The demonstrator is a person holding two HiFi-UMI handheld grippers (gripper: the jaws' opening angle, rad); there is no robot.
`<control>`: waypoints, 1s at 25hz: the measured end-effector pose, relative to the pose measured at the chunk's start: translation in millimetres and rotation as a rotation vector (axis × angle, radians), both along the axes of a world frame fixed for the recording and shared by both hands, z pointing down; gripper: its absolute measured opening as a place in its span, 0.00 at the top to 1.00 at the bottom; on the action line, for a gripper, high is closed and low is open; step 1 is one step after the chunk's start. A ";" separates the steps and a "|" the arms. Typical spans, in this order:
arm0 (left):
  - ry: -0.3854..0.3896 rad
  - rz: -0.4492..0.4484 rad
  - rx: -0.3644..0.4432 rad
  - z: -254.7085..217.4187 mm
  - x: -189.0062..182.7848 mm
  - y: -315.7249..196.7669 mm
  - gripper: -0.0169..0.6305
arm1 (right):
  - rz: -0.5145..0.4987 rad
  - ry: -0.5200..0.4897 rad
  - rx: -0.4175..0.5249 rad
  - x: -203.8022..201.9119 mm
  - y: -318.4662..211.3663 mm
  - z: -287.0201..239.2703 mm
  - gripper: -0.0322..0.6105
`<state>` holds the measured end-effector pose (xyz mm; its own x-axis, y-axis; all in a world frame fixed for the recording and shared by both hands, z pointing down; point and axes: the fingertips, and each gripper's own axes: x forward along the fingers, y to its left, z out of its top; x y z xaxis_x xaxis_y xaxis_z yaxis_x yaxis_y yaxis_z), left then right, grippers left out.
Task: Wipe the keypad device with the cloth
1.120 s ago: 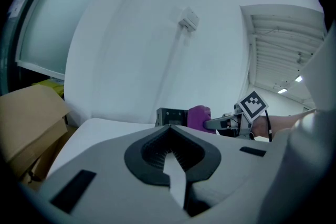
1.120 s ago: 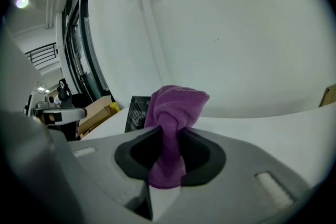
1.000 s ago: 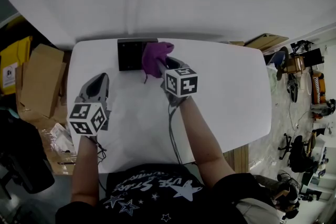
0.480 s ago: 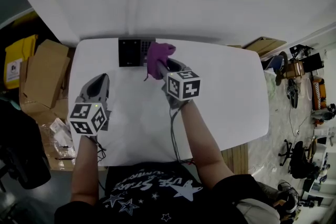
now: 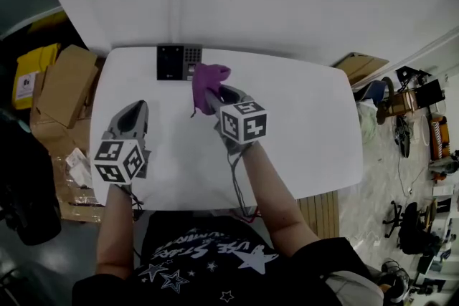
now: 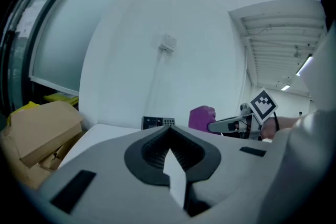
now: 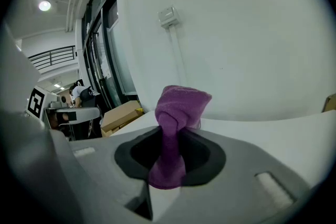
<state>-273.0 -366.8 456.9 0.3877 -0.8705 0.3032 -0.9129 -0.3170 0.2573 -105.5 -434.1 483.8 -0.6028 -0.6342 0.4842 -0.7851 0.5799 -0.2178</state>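
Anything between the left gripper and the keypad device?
No. Only bare table lies between the left gripper and the keypad device, as the head view shows.

Left gripper (image 5: 133, 111): fingers pressed together with nothing between them, held out on a straight left arm (image 5: 115, 226). Right gripper (image 5: 219, 97): farther forward, fingers clamped on a purple cloth (image 7: 178, 107); right forearm (image 5: 271, 190) angled inward.

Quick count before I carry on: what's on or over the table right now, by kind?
keypad device: 1
purple cloth: 1, pinched in the right gripper
grippers: 2, the right gripper and the left gripper, which is shut on nothing
Total: 4
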 end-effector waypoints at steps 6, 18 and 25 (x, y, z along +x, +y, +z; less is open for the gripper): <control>-0.012 -0.045 0.022 -13.9 13.6 45.2 0.96 | -0.049 -0.028 0.018 3.3 38.0 -14.6 0.81; -0.028 -0.147 0.066 -25.6 32.8 138.3 0.96 | -0.179 -0.060 0.042 11.5 126.6 -22.2 0.81; -0.013 -0.194 0.068 -21.2 69.4 188.1 0.96 | -0.244 -0.058 0.048 43.2 179.8 -19.3 0.81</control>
